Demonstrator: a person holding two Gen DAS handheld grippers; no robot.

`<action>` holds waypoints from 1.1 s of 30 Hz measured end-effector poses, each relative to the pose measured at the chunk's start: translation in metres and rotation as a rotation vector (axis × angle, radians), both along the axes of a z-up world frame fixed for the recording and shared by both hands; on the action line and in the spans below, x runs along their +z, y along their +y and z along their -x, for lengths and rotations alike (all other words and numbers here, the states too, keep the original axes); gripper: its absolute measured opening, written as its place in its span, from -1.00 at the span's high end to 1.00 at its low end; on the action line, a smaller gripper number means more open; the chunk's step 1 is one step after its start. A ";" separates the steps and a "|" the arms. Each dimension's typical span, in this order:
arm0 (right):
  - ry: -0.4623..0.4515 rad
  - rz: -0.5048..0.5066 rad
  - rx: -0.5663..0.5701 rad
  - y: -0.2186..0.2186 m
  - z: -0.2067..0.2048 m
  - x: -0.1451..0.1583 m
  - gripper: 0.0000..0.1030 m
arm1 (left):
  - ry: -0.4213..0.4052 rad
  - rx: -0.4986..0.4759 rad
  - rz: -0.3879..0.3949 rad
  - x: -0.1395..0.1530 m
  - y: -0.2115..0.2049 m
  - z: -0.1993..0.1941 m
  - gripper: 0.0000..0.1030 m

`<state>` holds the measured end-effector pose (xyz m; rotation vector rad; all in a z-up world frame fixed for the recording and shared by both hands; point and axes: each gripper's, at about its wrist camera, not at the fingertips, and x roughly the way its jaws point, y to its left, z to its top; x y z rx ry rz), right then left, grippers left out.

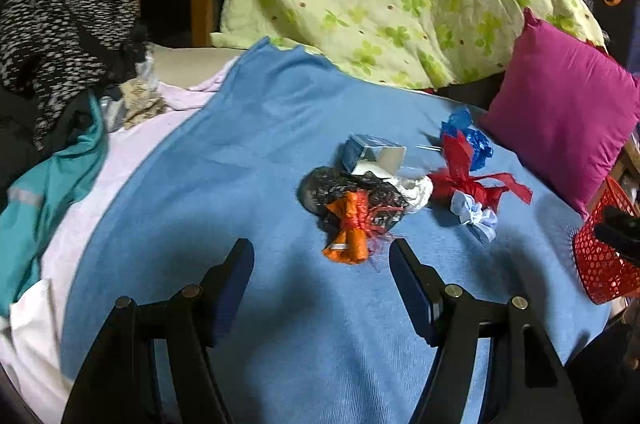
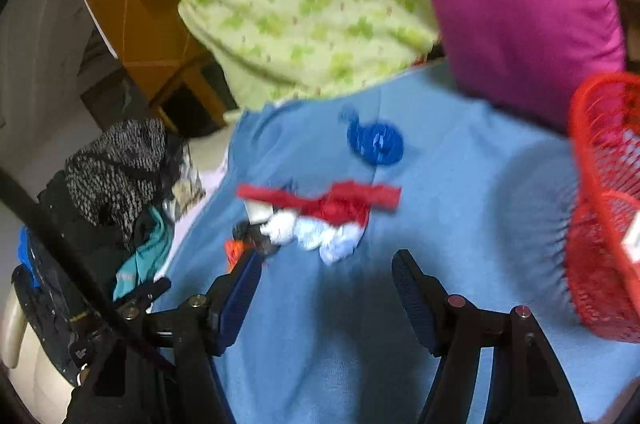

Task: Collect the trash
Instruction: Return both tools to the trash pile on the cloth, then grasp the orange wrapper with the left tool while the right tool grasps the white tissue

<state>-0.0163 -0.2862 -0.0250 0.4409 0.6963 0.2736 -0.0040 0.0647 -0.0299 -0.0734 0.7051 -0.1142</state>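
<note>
The left gripper (image 1: pixel 322 256) is spread with nothing between its fingers, hanging over the blue cloth (image 1: pixel 224 184) just short of an orange wrapper (image 1: pixel 348 228). The right gripper (image 2: pixel 324 268) is spread and empty too, near the white wad (image 2: pixel 316 232) and red scrap (image 2: pixel 340 204). The trash lies in a cluster mid-cloth; the red basket (image 2: pixel 600 208) stands at the right edge. This looks like the reach before a first pick: next, one gripper should ease forward, straddle a piece and pinch it without catching the cloth

Matt blue cloth (image 1: pixel 248 160), red plastic basket (image 1: pixel 600 264)
</note>
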 end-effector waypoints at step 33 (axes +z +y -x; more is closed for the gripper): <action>0.213 0.164 0.327 0.083 -0.137 -0.069 0.11 | 0.224 -0.201 0.203 -0.065 -0.013 -0.090 0.49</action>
